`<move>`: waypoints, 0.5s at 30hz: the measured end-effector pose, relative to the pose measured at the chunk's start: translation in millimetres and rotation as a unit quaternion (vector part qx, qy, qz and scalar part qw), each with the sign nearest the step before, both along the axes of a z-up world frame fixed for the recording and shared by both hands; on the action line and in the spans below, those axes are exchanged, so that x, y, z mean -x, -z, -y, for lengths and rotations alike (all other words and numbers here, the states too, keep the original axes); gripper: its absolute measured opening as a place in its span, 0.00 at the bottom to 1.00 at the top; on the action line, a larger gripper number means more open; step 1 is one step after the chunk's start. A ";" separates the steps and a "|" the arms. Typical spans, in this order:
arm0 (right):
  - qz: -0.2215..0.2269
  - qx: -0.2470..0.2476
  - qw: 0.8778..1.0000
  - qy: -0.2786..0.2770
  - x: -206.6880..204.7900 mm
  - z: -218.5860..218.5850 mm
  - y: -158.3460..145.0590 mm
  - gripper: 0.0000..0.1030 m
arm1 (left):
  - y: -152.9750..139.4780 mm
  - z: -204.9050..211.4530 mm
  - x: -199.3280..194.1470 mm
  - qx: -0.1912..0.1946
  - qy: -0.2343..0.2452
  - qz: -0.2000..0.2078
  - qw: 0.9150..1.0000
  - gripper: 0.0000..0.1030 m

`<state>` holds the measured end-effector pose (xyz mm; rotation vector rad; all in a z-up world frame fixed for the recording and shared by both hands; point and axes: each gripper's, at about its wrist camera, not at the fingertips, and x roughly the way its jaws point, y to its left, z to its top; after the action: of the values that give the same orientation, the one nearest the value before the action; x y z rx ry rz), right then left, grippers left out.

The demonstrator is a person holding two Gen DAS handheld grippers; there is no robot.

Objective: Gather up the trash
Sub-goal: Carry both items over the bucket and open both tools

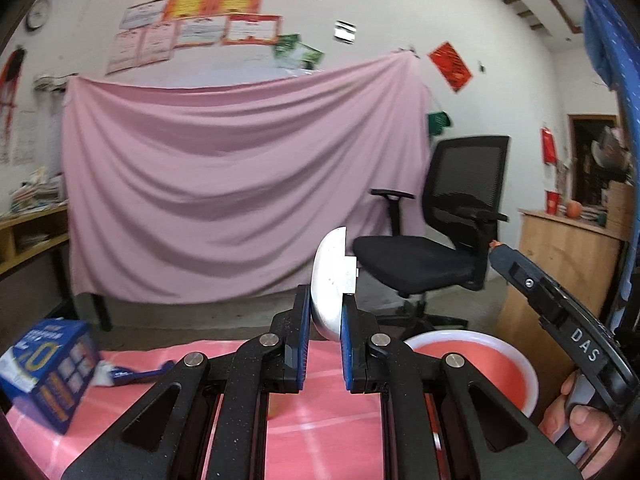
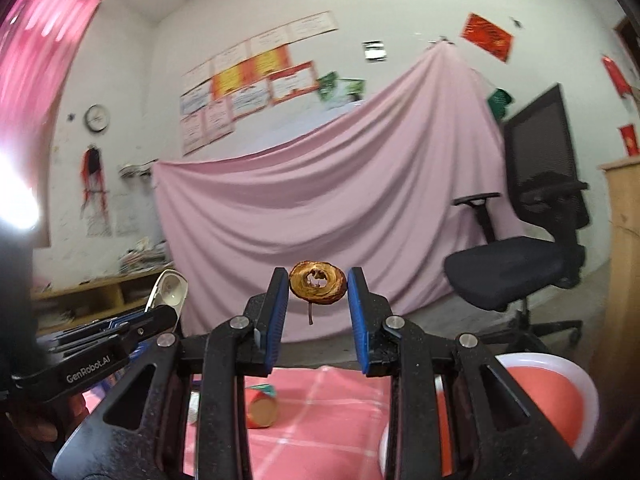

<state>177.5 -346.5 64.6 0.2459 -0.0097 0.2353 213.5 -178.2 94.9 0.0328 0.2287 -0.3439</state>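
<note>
My left gripper is shut on a white plastic piece and holds it upright above the pink tablecloth. It also shows in the right wrist view. My right gripper is shut on a brown apple core with a hanging stem, held in the air. The right gripper's body shows at the right of the left wrist view. A white basin with a red inside sits on the table at the right, below both grippers; it also shows in the right wrist view.
A blue carton and a blue-and-white wrapper lie at the table's left. A small can lies on its side on the cloth. A black office chair, a pink draped sheet and a wooden cabinet stand behind.
</note>
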 end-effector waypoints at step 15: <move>-0.112 -0.041 0.988 0.095 -21.5 86.3 30.6 0.48 | 34.5 112.5 -57.5 -0.029 0.085 -0.090 0.992 0.11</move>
<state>199.1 -432.8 34.0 0.3511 0.1792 0.0173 270.9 -290.8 60.4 0.0788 0.4166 -0.5111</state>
